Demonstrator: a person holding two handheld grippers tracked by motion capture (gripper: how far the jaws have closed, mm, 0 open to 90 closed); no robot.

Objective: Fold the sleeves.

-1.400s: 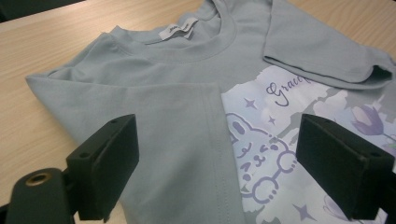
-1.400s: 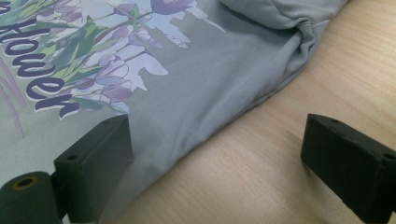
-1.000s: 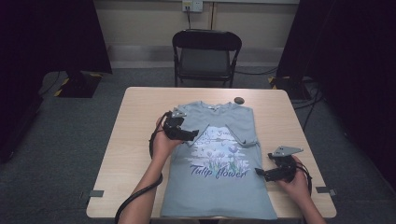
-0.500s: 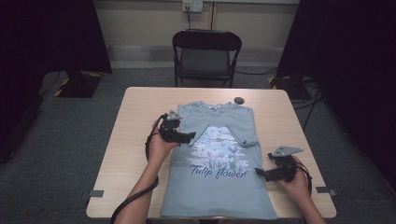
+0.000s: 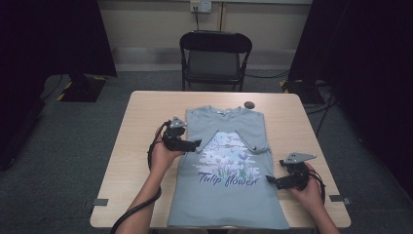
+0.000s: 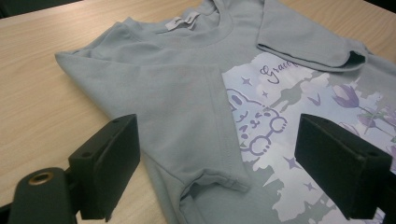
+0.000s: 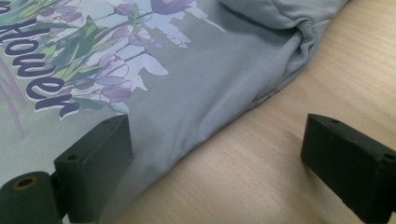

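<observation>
A grey-blue T-shirt (image 5: pixel 229 195) with a purple flower print and the words "Tulip flower" lies face up on the wooden table (image 5: pixel 141 122), both sleeves folded inward. My left gripper (image 5: pixel 195 144) hovers open at the shirt's left edge. In the left gripper view the left gripper (image 6: pixel 219 140) spans the folded left sleeve (image 6: pixel 187 107) without touching it. My right gripper (image 5: pixel 271 181) is open at the shirt's lower right edge. In the right gripper view the right gripper (image 7: pixel 215 140) straddles the shirt's side edge (image 7: pixel 224 116), one jaw over cloth and the other over bare wood.
A small dark round object (image 5: pixel 249 104) lies on the table just beyond the shirt's collar. A black folding chair (image 5: pixel 214 53) stands behind the far edge. Black curtains hang at both sides. Bare wood shows left and right of the shirt.
My left gripper has drifted slightly left and toward the near side, staying open over the left sleeve. The right gripper and the shirt have not moved.
</observation>
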